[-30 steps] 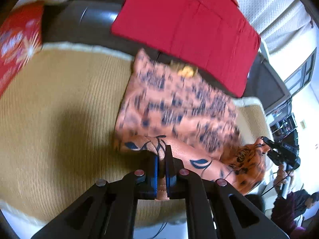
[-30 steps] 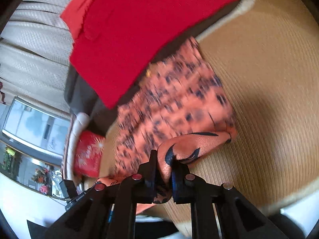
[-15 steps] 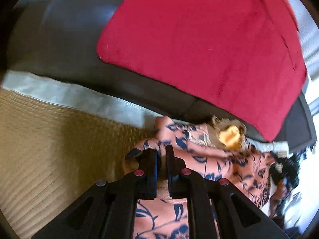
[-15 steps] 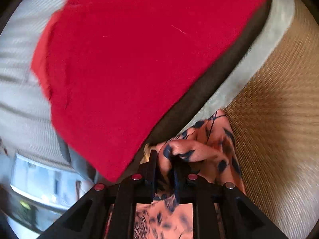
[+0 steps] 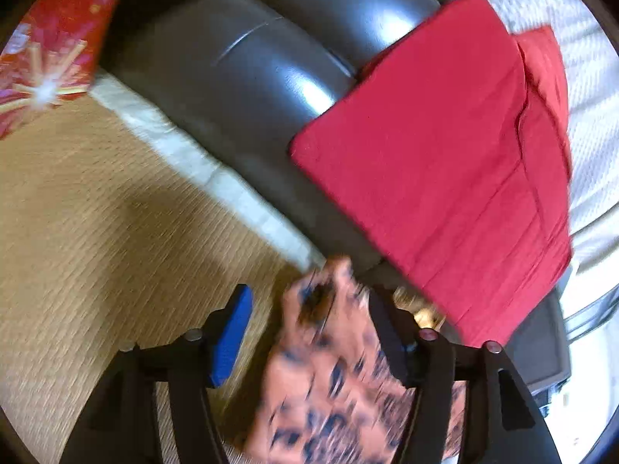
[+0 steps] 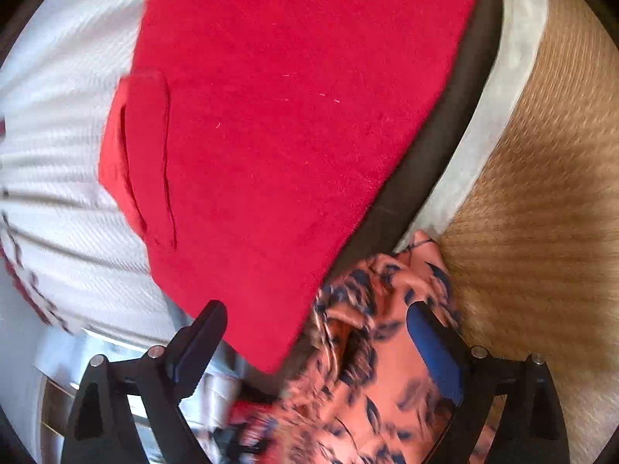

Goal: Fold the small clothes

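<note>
- My left claw [image 5: 309, 324] is opening, its jaws already well apart; the orange patterned garment [image 5: 329, 367] lies between them, but the blue pad on the left stands clear of the cloth, so nothing is pinched.
- My right claw [image 6: 321, 332] is opening too and stands wide, the same garment [image 6: 379, 348] bunched between its jaws and resting against the blue pad on the right, not squeezed.
- The garment sits at the far edge of the woven mat [image 5: 96, 232], just beside the pale border strip [image 5: 201, 166] and the dark sofa back [image 5: 251, 77], under the near corner of the red cushion [image 5: 445, 154].
- I judge the cloth light, thin and limp; it slumps and wrinkles wherever it is let go, and looks a little slippery.
- Best to take it at a hem or corner, one claw per corner, and keep it taut.
- No brand, label or writing can be read; the garment is blurred.
</note>
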Tool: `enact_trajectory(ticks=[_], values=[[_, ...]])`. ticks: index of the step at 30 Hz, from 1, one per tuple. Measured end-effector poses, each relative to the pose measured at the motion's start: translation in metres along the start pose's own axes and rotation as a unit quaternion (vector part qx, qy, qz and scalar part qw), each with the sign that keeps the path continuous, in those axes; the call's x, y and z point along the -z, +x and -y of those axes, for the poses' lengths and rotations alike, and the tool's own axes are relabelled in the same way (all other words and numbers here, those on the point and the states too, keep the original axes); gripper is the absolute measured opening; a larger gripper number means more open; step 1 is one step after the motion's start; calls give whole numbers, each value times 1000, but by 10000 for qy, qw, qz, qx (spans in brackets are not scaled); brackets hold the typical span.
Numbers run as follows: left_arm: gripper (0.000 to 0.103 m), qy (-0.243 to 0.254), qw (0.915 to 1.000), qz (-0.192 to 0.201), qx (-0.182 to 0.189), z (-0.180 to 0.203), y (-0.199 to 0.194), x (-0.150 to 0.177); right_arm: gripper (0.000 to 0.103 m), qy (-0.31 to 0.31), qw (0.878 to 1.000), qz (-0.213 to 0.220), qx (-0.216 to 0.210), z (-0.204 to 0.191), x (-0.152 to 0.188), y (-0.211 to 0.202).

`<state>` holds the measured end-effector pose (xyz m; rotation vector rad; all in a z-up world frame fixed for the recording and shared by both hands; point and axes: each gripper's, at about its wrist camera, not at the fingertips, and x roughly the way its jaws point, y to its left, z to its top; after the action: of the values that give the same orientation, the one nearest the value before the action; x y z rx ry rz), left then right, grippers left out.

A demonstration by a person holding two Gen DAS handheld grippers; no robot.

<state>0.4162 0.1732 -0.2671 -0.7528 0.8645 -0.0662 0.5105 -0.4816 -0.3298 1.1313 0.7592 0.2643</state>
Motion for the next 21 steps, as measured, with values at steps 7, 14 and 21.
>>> enact_trajectory(ticks=[7,14,21], values=[[67,687,9956,-318,-560,11,10,50,94,-887,9878,7,1278,-10,39,-25],[18,1404,9798,-519,-1327,36,68,74,46,-1641,9579,-356,2329,-18,68,47],[7,1651,9686,-618,-1751,38,57,85,35,-2799,8972,-491,3381,-38,109,67]])
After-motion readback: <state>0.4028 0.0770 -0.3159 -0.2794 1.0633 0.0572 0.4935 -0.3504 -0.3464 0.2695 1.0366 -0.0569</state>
